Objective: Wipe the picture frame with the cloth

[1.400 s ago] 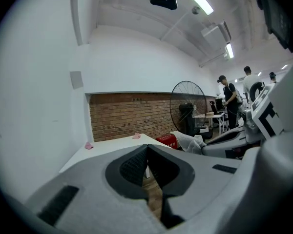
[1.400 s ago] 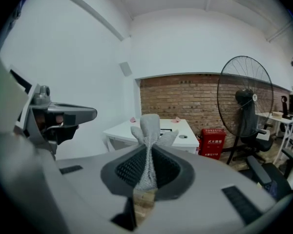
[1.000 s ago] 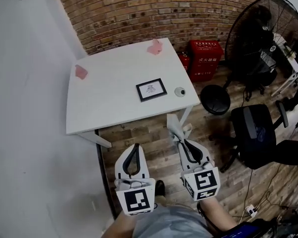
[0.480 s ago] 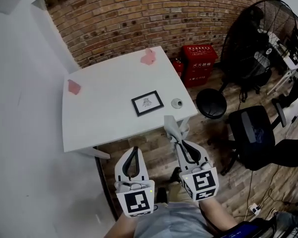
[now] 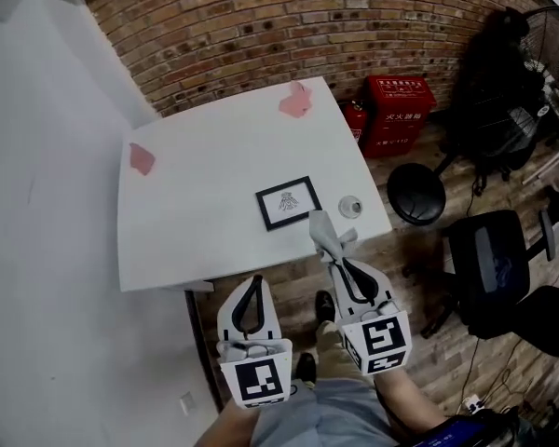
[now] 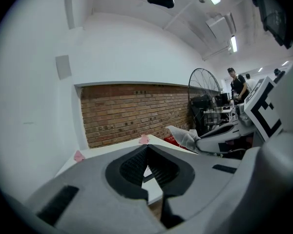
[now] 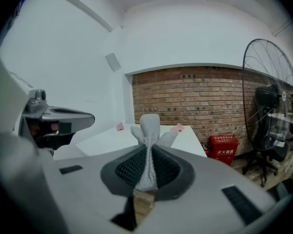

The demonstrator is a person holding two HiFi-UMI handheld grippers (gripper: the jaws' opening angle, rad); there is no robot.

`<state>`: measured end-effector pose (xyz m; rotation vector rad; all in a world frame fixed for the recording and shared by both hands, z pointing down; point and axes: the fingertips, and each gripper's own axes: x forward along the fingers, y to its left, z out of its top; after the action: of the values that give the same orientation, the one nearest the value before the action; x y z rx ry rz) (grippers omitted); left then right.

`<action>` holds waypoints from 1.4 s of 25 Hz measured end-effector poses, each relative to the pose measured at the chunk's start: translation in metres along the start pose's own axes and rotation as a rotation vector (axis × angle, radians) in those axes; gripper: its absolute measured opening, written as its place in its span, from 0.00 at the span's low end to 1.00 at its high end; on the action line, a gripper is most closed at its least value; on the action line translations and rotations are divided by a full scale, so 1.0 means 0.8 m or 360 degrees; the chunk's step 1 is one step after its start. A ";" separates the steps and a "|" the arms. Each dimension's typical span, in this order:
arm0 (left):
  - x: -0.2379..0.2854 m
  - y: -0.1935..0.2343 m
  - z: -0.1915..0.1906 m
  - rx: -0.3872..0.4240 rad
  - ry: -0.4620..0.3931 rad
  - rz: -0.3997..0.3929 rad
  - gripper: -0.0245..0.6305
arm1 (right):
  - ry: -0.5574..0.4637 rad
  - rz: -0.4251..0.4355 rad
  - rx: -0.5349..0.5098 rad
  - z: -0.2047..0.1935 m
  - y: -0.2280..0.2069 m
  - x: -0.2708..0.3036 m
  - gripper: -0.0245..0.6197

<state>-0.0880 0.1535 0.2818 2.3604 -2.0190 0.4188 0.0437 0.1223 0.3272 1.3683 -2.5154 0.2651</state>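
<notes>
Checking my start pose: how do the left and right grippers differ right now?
The right gripper is shut on the grey cloth; the left gripper is shut and empty. In the head view, the right gripper reaches nearer the white table than the left gripper. Both point toward the table.

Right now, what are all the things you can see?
table: one, white, by the brick wall
picture frame: one, black, on the table near its front edge
pink scraps: two, pink, at the table's far corners
small round thing: one, pale, right of the frame
red box: one, red, on the floor by the wall
stool: one, black, right of the table
office chair: one, black, far right
fan: one, black, far right
cloth: one, grey, in the right tool
left tool: one, white, shut, empty
right tool: one, white, shut on the cloth
</notes>
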 end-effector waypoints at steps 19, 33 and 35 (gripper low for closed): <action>0.176 0.068 0.083 0.0053 0.0011 0.0316 0.05 | -0.0119 0.0393 -0.0066 0.125 -0.050 0.194 0.10; 0.224 0.166 0.023 -0.0072 0.0145 0.0321 0.05 | 0.0093 0.0409 -0.0122 0.094 -0.012 0.301 0.10; 0.235 0.175 0.006 -0.0088 0.0182 0.0296 0.05 | 0.0156 0.0429 -0.0117 0.078 -0.001 0.314 0.10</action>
<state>-0.1977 -0.0536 0.2928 2.0751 -2.1745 0.4825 -0.0948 -0.0952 0.3478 0.9639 -2.5953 0.2815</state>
